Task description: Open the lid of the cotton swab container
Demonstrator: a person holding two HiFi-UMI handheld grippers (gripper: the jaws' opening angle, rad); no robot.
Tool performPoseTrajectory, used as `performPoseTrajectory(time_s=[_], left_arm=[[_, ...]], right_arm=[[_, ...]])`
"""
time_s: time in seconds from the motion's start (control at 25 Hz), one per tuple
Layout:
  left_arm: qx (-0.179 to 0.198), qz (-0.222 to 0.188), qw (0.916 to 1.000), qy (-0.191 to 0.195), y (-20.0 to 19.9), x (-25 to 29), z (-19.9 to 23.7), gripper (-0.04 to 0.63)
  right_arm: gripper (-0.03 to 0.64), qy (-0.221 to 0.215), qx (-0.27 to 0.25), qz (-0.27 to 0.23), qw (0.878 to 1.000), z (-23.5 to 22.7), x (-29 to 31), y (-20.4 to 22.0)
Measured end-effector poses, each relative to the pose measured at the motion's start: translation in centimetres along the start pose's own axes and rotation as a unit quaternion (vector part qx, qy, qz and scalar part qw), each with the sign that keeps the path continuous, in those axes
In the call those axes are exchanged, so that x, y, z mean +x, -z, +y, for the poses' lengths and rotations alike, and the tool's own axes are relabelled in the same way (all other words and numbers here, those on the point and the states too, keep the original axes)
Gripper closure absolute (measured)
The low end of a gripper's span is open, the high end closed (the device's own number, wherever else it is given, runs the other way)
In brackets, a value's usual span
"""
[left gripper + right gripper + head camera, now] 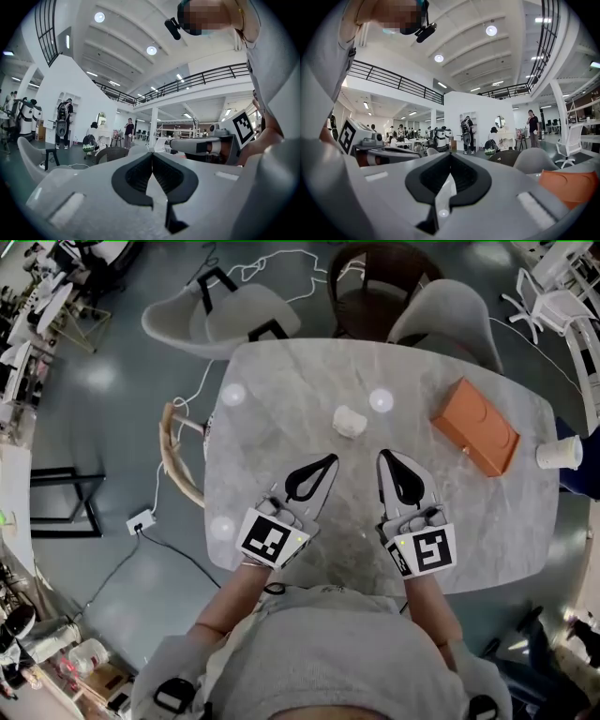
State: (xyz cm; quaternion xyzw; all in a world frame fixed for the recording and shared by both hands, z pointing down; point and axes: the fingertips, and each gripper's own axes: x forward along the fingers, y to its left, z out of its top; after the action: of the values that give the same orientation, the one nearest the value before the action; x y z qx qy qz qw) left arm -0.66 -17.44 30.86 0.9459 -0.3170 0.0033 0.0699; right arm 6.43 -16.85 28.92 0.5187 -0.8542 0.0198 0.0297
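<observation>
Left gripper (325,465) and right gripper (386,457), both clenched empty near the table (281,381) near edge; advisably part jaws, steady the mid-table cotton swab container (350,420), then lift its lid

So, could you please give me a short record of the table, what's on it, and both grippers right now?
table: grey marble top
swab container: small, white, mid-table, just beyond both grippers, untouched
orange box: flat, right of the swab container
paper cup: at the table's right edge
left gripper: shut, empty
right gripper: shut, empty
</observation>
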Motion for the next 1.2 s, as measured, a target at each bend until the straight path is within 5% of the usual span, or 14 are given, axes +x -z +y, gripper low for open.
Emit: performPoseTrajectory(time_s=[1.2], left_arm=[[0.056,0.078,0.9943,0.048,7.2,3.9,3.7,0.385]], right_arm=[[0.614,-0.025,-0.008,0.022,0.999,-2.6,3.8,5.2]])
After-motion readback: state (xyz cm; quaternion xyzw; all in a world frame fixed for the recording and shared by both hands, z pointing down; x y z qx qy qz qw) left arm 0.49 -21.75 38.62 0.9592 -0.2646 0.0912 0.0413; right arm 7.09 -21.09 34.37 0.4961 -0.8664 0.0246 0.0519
